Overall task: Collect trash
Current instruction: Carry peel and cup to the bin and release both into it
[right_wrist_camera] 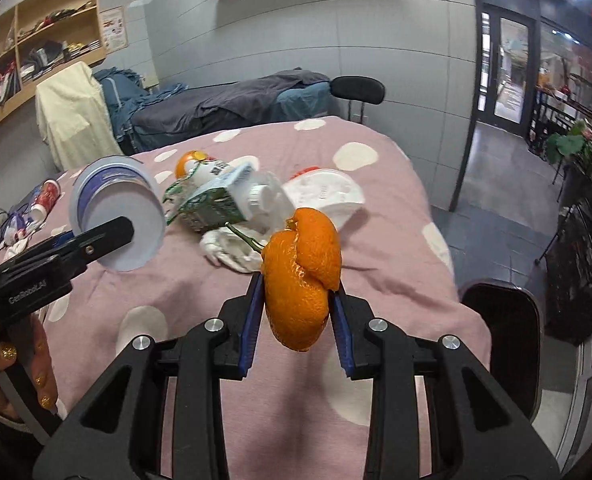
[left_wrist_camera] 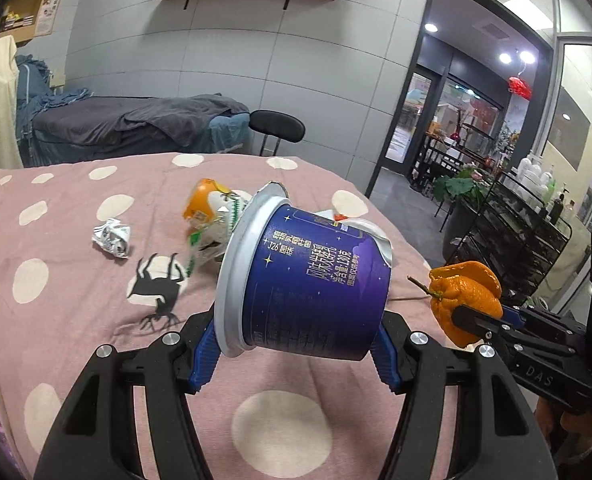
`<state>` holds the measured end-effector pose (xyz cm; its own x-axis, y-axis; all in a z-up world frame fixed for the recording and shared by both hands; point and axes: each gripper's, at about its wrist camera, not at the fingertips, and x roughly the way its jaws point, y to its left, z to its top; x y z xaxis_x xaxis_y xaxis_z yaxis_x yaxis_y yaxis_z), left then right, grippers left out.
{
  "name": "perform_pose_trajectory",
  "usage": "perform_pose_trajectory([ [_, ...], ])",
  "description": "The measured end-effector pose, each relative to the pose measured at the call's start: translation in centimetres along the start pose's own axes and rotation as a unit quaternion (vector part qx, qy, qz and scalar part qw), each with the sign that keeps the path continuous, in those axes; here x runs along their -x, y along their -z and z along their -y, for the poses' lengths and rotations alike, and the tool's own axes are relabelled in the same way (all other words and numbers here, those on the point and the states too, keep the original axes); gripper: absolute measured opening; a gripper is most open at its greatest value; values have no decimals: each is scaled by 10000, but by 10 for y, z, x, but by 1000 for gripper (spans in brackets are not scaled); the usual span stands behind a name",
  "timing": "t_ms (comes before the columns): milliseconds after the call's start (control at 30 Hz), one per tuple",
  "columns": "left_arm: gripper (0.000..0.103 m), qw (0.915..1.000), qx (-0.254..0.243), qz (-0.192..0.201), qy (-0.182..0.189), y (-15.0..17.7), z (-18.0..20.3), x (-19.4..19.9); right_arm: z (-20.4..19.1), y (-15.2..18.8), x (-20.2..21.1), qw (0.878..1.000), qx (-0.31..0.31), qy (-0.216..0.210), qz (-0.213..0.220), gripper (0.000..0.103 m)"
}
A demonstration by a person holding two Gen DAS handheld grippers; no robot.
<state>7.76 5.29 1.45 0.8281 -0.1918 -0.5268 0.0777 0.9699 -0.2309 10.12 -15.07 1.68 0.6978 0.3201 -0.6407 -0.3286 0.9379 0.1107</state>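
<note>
My left gripper (left_wrist_camera: 296,344) is shut on a dark blue yogurt cup (left_wrist_camera: 308,280), held on its side above the pink spotted bedspread (left_wrist_camera: 55,240). The cup also shows in the right wrist view (right_wrist_camera: 115,216), open mouth toward the camera. My right gripper (right_wrist_camera: 296,308) is shut on an orange peel (right_wrist_camera: 302,280) with a stem, held above the bed; the peel also shows in the left wrist view (left_wrist_camera: 464,300). On the bed lie a green-and-white carton (right_wrist_camera: 219,200), an orange-capped bottle (left_wrist_camera: 201,200), a crumpled paper (left_wrist_camera: 111,238), a white tissue (right_wrist_camera: 231,250) and a white lid (right_wrist_camera: 328,196).
A black bin (right_wrist_camera: 500,344) stands on the floor at the bed's right side. A black wire rack (right_wrist_camera: 580,264) and plants (right_wrist_camera: 568,144) are further right. A second bed (right_wrist_camera: 235,100) with grey covers and a black stool (right_wrist_camera: 358,90) are behind. Small clutter (right_wrist_camera: 35,208) lies at the bed's left.
</note>
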Motion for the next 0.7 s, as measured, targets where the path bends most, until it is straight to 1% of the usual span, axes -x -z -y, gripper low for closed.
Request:
perform_pose_trajectory([
  [167,61,9984,-359,-23,433,3,38,-7,54,10,13,9973,-578,460,51,33],
  [367,61,9926,-820,-53,895,6,84,-17,117,25,22,9872,-1143,1107,74,33],
  [467,61,9882,-1080,-21,1087,6,107,-19,151,36,18,9785,-1503,1413,-49,33],
  [500,61,9867,-1164,-16,1137,6,114,-20,166,42,15,9735,-1662,1564,-133,33],
  [600,61,9818,-1377,-30,1306,7,135,-24,202,56,-2,9614,-2050,1784,-425,33],
  [700,61,9784,-1477,-115,1444,7,148,-31,234,77,-26,9477,-2351,2019,-771,33],
])
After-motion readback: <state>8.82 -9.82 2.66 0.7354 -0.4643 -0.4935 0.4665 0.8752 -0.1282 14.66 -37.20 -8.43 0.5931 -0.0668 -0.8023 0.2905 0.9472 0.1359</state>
